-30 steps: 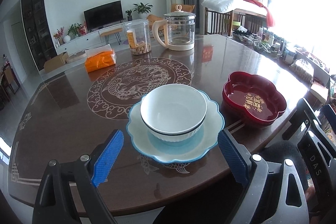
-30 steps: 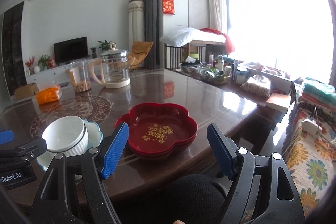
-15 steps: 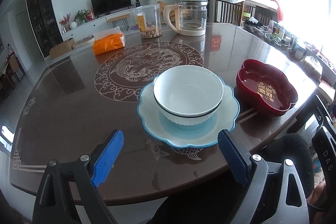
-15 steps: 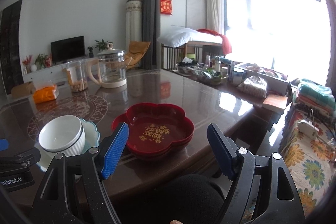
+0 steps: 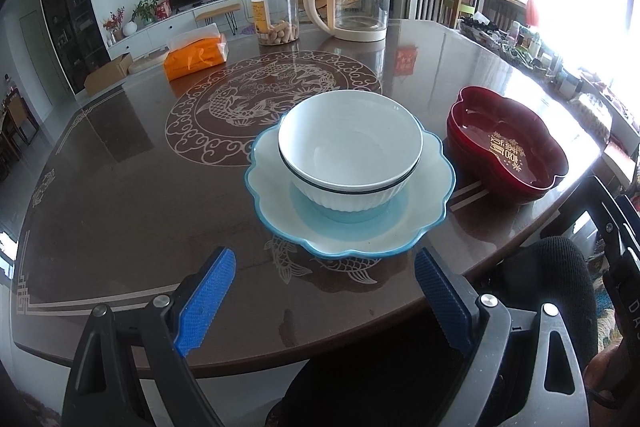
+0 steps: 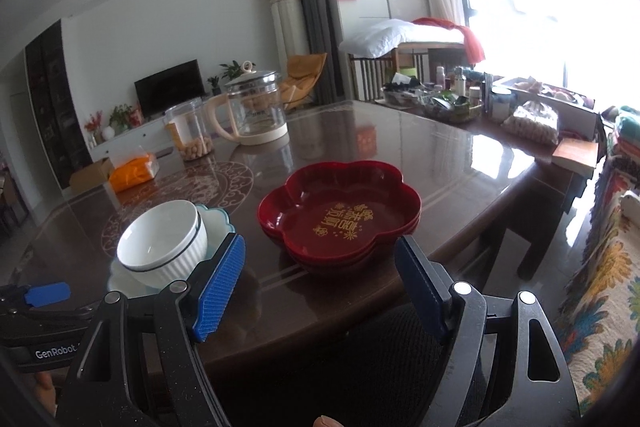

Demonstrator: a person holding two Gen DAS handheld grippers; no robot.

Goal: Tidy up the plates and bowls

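A white ribbed bowl (image 5: pixel 350 151) stands in a scalloped light blue plate (image 5: pixel 424 187) near the front edge of the dark table (image 5: pixel 120 179). To its right lie stacked red flower-shaped plates (image 5: pixel 508 151). My left gripper (image 5: pixel 324 291) is open and empty, just in front of the blue plate. My right gripper (image 6: pixel 320 283) is open and empty, in front of the red plates (image 6: pixel 340 219). The bowl (image 6: pixel 164 247), the blue plate (image 6: pixel 218 223) and my left gripper's blue fingertip (image 6: pixel 48 293) show at the left of the right wrist view.
A glass kettle (image 5: pixel 356 7), a clear jar of nuts (image 5: pixel 276 13) and an orange tissue pack (image 5: pixel 196 55) stand at the table's far side. Bottles and bags (image 6: pixel 480 103) crowd the far right end. A black-sleeved arm (image 5: pixel 540 291) is at the table's front edge.
Both grippers have risen and tilted down a little; the bowl, blue plate and red plates sit lower and nearer in the views. Nothing on the table has moved.
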